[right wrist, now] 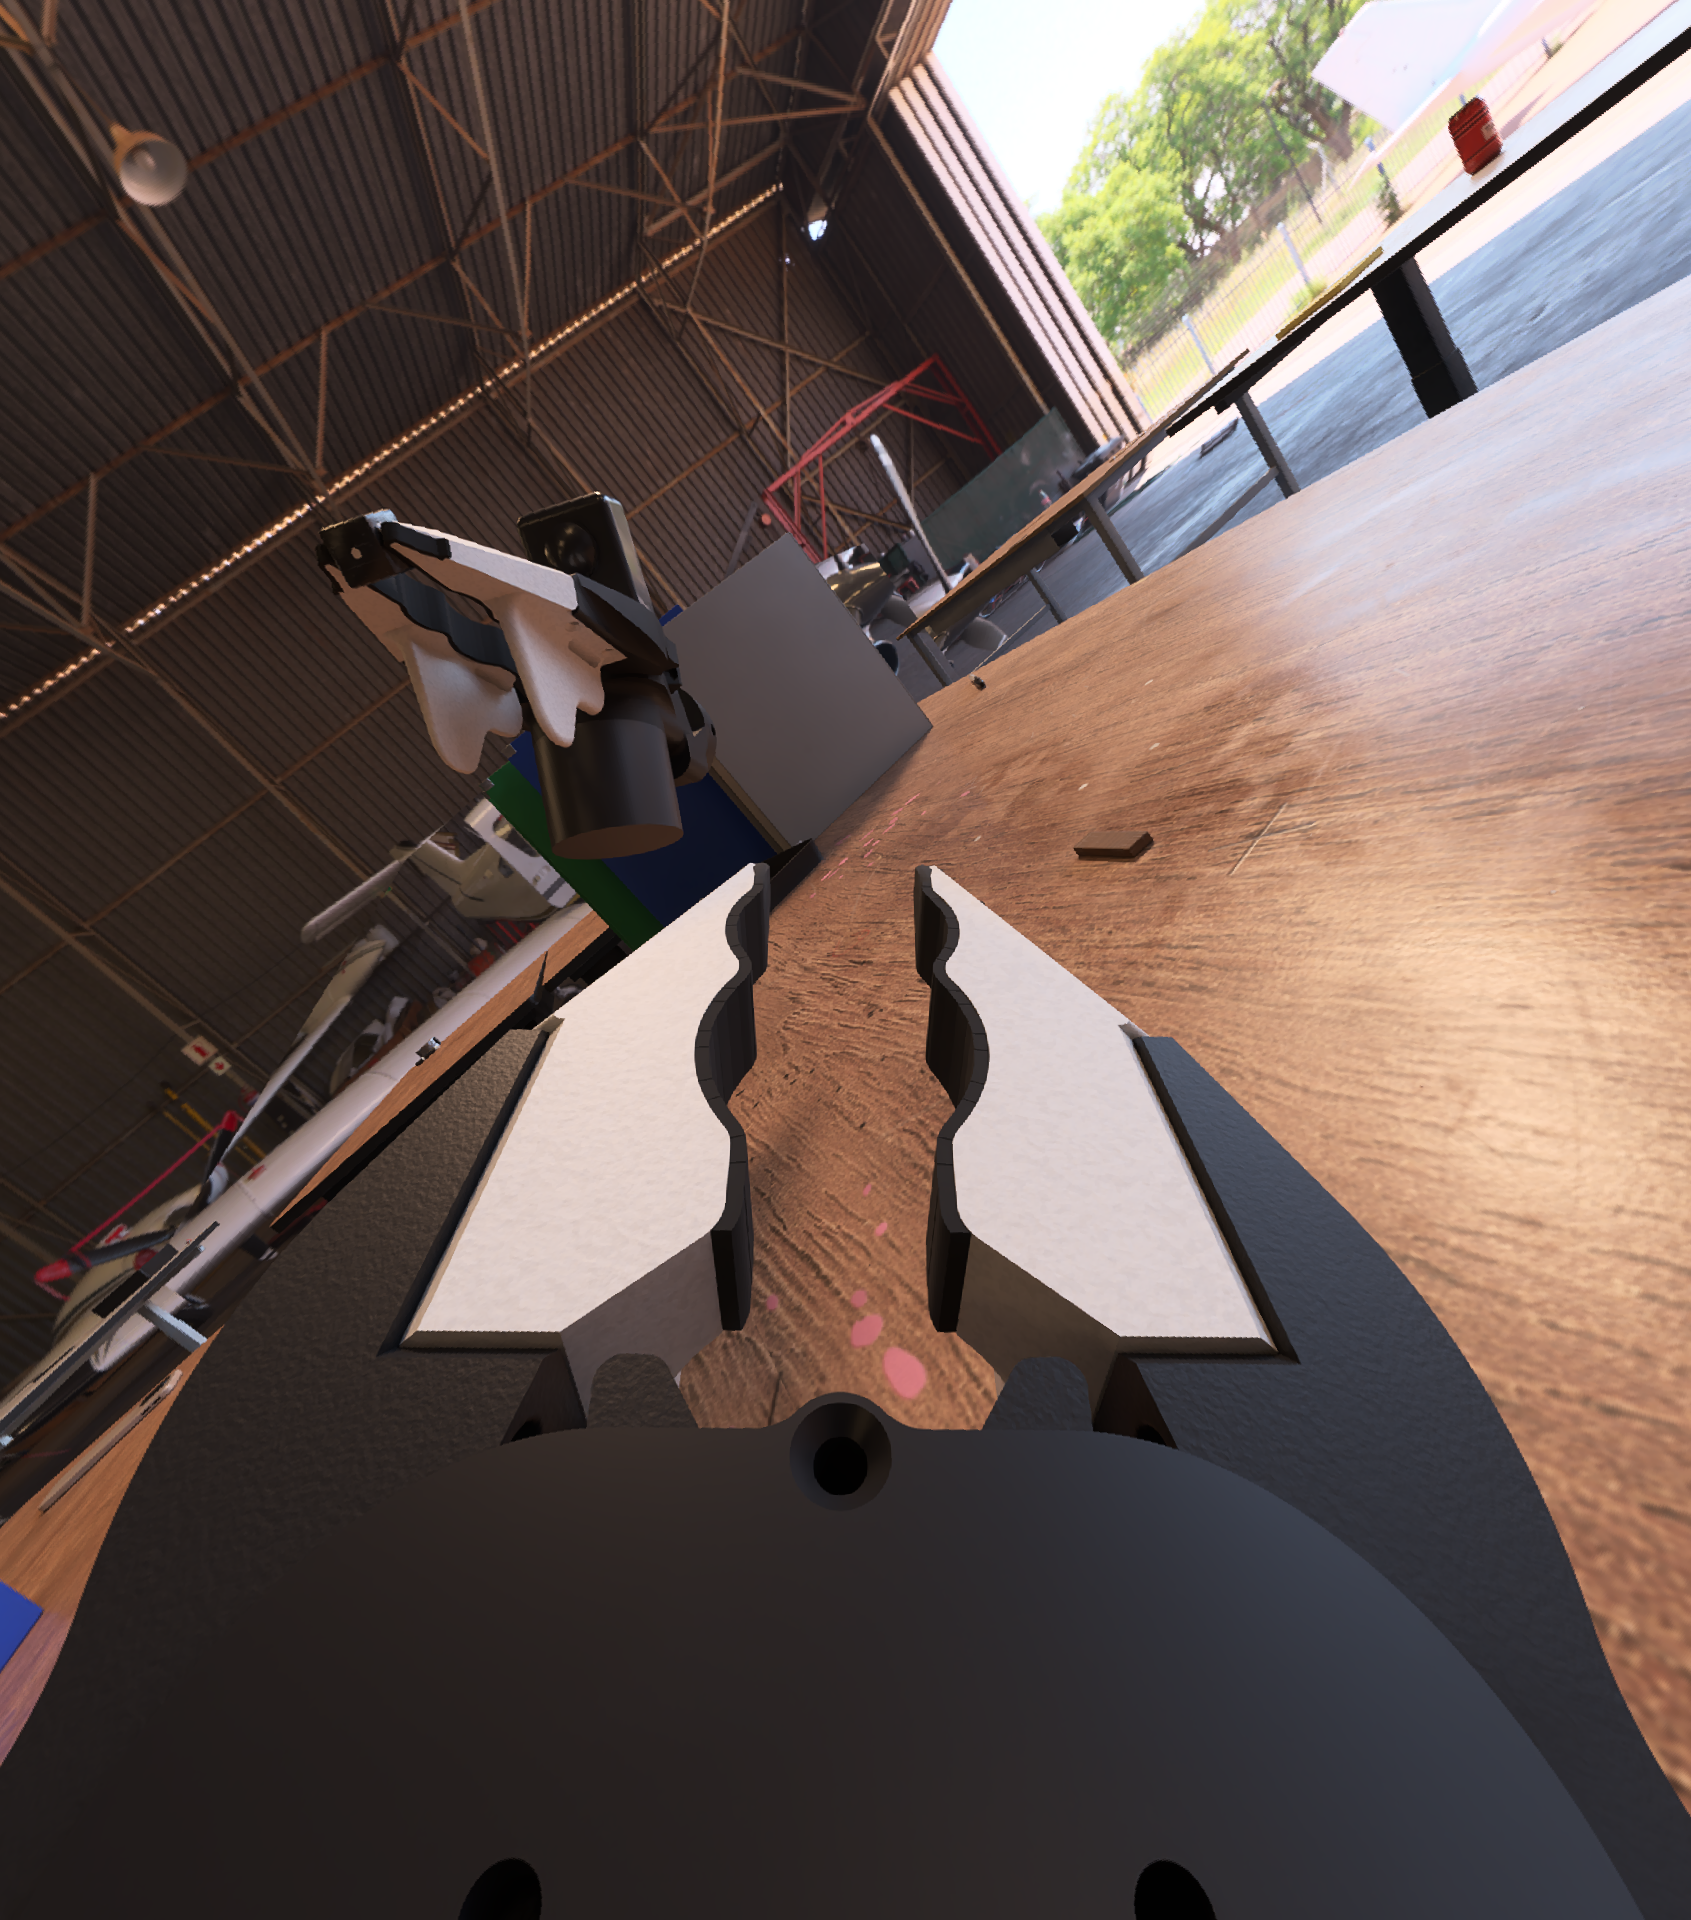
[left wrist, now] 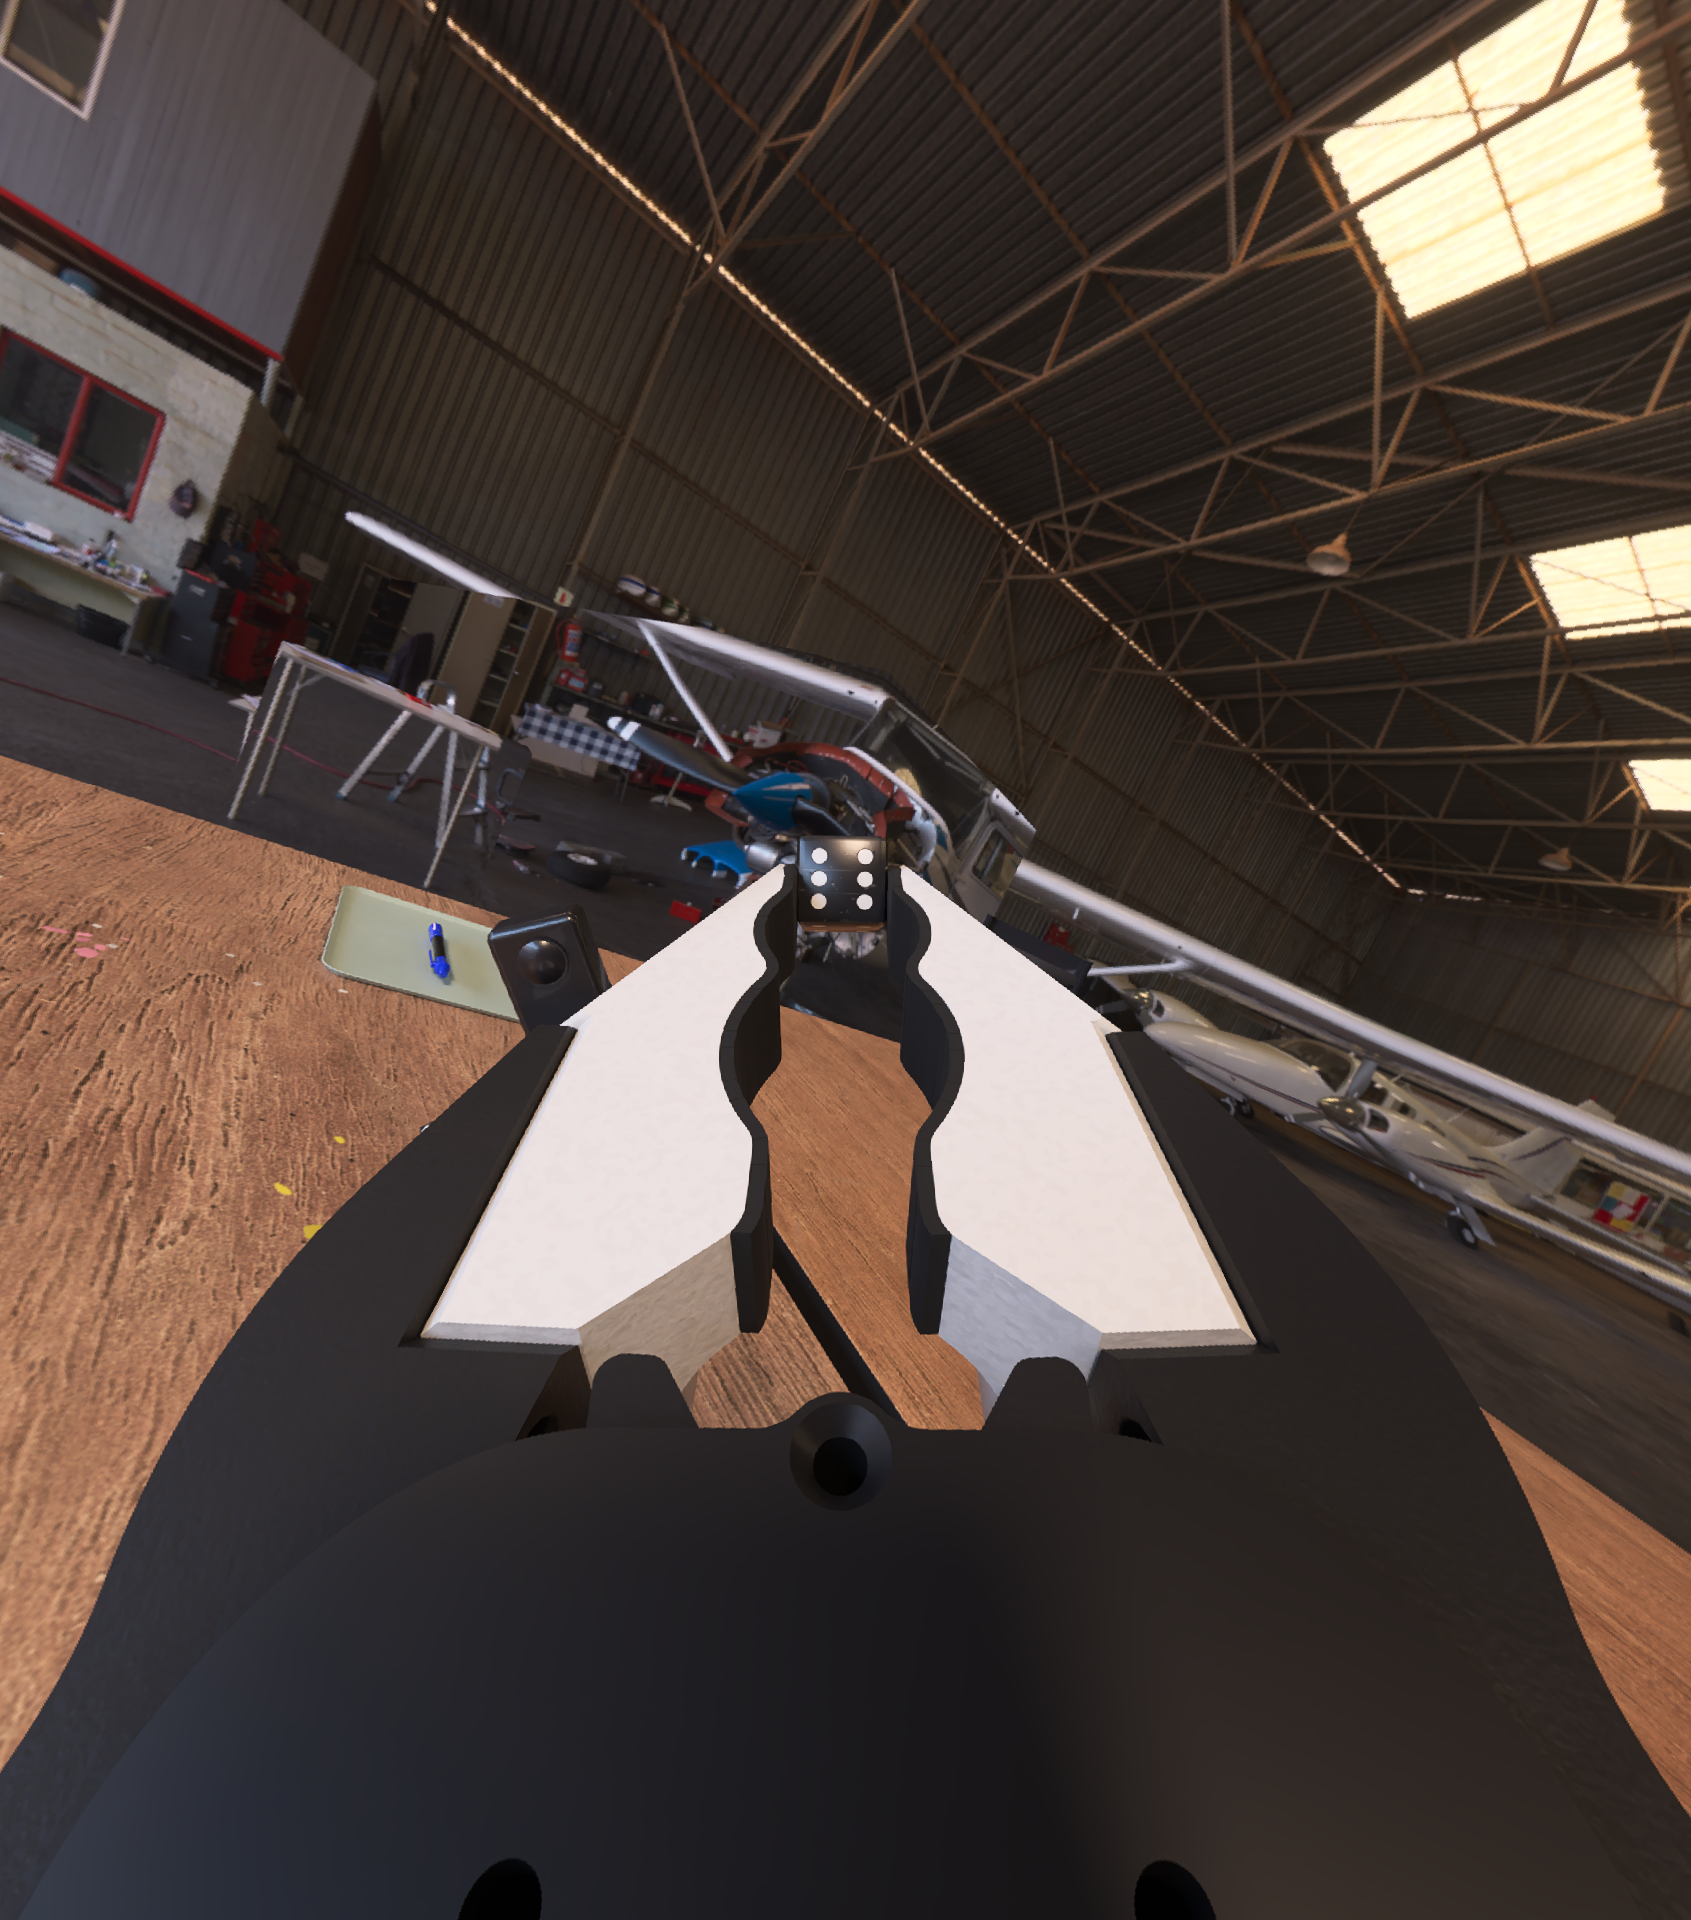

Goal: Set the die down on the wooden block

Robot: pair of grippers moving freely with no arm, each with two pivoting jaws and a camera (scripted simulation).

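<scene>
My left gripper (left wrist: pixel 839 885) is shut on a black die (left wrist: pixel 839 875) with white pips, pinched at the fingertips and held up in the air above the wooden table (left wrist: pixel 93 1143). In the right wrist view the left gripper (right wrist: pixel 358 556) hangs high at the upper left, well above the table. The wooden block (right wrist: pixel 1113 845), small, flat and dark brown, lies on the table ahead and to the right of my right gripper (right wrist: pixel 841 883). The right gripper is open and empty, low over the table. The block does not show in the left wrist view.
A pale green tray (left wrist: pixel 384 940) with a blue pen (left wrist: pixel 438 951) lies near the table's far edge. A black part of the other gripper (left wrist: pixel 545 961) shows beside it. A grey board (right wrist: pixel 789 686) and blue and green boxes (right wrist: pixel 675 883) stand at the table's left edge.
</scene>
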